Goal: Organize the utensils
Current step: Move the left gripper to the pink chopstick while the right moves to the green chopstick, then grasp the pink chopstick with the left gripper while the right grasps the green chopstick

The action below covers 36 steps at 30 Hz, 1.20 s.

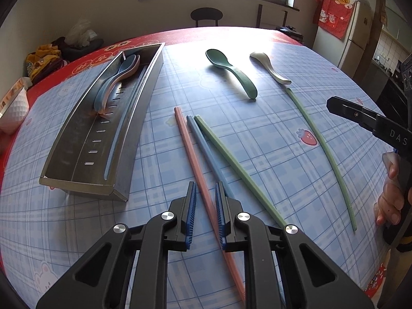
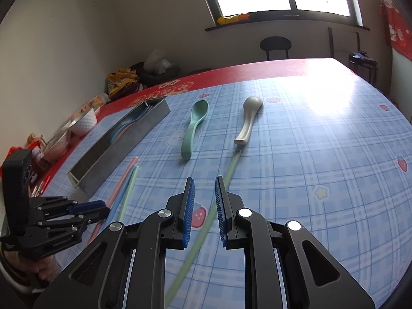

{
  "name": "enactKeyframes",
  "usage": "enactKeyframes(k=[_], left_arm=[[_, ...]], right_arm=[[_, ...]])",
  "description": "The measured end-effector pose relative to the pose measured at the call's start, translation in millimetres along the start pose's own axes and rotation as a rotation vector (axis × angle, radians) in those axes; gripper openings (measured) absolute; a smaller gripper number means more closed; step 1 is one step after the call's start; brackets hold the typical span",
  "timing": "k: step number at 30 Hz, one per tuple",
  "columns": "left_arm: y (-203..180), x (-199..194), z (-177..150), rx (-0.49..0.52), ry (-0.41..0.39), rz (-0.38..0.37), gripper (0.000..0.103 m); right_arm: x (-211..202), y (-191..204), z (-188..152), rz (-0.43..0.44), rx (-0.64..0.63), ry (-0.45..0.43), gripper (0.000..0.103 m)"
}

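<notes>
Pink chopstick (image 1: 195,170) lies on the table (image 1: 257,141) just right of the steel tray (image 1: 77,139), touching the blue chopstick (image 1: 203,149) and green chopstick (image 1: 231,164). Left gripper (image 1: 206,195) straddles the pink one, jaws narrow, pads not pressing. Right gripper (image 2: 204,193) narrow, over the long green chopstick (image 2: 206,226), not gripping. Green spoon (image 1: 231,73) and white spoon (image 1: 270,68) lie beyond, right of tray.

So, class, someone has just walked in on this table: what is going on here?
A person holds a gripper in each hand, sorting utensils into a metal tray. The left gripper straddles the pink chopstick; whether it grips yet is unclear. The right gripper hovers over a lone green chopstick. A blue chopstick, another green one, a green spoon and a pale spoon lie loose.
</notes>
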<state>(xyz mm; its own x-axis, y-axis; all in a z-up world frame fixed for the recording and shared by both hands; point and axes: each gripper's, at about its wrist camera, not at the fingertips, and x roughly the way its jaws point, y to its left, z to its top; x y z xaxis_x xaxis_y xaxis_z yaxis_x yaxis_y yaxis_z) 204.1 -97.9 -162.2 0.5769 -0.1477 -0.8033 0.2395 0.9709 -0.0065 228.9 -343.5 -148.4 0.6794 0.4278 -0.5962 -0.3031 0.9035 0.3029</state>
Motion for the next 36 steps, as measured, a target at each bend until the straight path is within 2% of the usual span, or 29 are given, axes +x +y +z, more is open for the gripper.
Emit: enactKeyframes(k=[7, 16, 22, 26, 32, 36], left_arm=[[0, 0, -4, 0.011, -0.040, -0.001, 0.015], [4, -1, -5, -0.007, -0.044, -0.024, 0.015], [0, -1, -5, 0.006, -0.046, -0.007, 0.015], [5, -1, -5, -0.016, -0.045, -0.036, 0.015], [3, -1, -5, 0.000, -0.046, -0.017, 0.015], [8, -1, -6, -0.021, -0.046, -0.044, 0.015]], right_arm=[[5, -9, 2, 0.006, 0.037, 0.023, 0.018], [24, -3, 1, -0.073, 0.033, 0.112, 0.018], [39, 9, -1, -0.144, -0.015, 0.178, 0.018], [45, 16, -2, -0.182, -0.053, 0.202, 0.018], [51, 33, -3, -0.275, -0.138, 0.205, 0.018], [53, 39, -4, -0.318, -0.191, 0.201, 0.018]])
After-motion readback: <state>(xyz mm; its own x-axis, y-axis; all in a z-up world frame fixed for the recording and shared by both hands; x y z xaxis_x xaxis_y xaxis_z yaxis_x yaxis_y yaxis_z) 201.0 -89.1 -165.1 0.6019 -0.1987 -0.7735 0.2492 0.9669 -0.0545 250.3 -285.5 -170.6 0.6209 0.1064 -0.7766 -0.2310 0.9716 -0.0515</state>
